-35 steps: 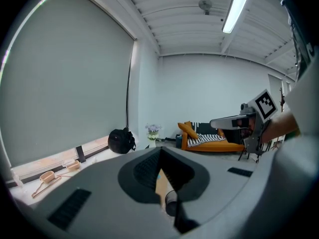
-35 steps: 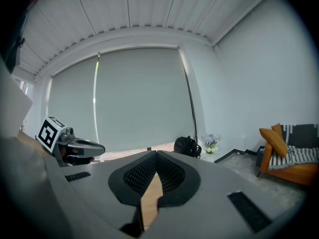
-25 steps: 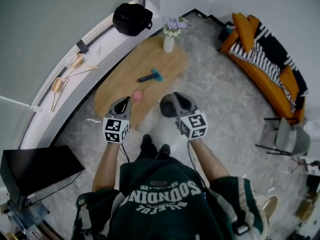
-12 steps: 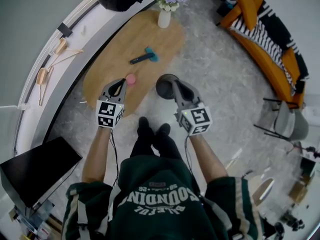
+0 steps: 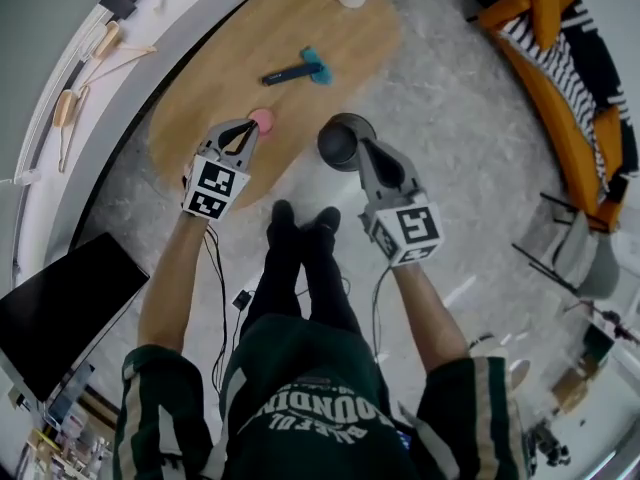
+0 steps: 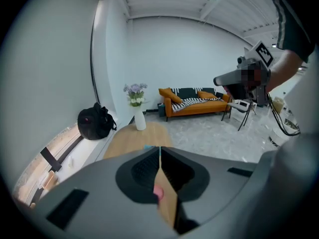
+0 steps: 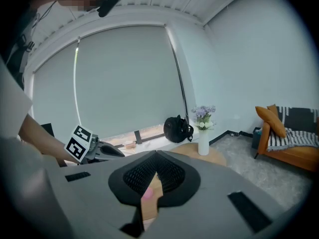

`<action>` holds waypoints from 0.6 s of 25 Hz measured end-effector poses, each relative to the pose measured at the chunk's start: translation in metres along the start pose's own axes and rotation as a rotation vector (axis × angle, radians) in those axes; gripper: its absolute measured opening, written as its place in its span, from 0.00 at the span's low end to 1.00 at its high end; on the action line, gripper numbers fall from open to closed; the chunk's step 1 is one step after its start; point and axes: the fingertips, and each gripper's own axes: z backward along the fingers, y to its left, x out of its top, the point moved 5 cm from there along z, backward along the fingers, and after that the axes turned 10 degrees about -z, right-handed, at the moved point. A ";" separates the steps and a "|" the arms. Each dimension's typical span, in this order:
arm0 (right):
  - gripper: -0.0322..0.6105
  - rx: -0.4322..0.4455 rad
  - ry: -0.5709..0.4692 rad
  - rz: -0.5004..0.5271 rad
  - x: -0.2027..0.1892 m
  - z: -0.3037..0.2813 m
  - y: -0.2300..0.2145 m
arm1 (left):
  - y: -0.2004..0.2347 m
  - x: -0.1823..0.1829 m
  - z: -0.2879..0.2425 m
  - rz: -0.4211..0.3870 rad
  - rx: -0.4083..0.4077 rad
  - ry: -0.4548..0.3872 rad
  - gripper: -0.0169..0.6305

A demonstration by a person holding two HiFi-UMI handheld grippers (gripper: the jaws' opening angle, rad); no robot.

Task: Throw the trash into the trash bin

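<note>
The left gripper [image 5: 246, 131] is clenched on nothing, its jaws meeting in a thin line, and the right gripper [image 5: 363, 151] is likewise closed and empty. Both slant forward and down from bare forearms stretched ahead of the person. The trash, a small round pink piece [image 5: 262, 120], lies at the near edge of the oval wooden surface [image 5: 210, 98], just ahead of the left gripper's tip, while the dark round trash bin [image 5: 338, 140] stands on the floor just beside that edge.

Open tabletop [image 5: 300, 28] surrounds the pink trash [image 5: 262, 120] (blue brush [image 5: 296, 70] well apart); bin [image 5: 340, 140] stands just alongside.
</note>
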 end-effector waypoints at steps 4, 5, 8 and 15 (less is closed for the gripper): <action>0.05 0.011 0.021 -0.023 -0.027 -0.022 -0.019 | -0.014 -0.030 -0.044 -0.033 -0.010 0.060 0.04; 0.05 0.001 0.031 -0.031 -0.035 -0.028 -0.025 | -0.015 -0.037 -0.056 -0.046 -0.008 0.076 0.07; 0.05 0.004 0.058 -0.057 -0.064 -0.046 -0.031 | -0.022 -0.070 -0.083 -0.057 -0.025 0.138 0.16; 0.05 0.019 0.170 -0.075 -0.118 -0.056 -0.037 | -0.043 -0.146 -0.141 -0.155 -0.117 0.330 0.19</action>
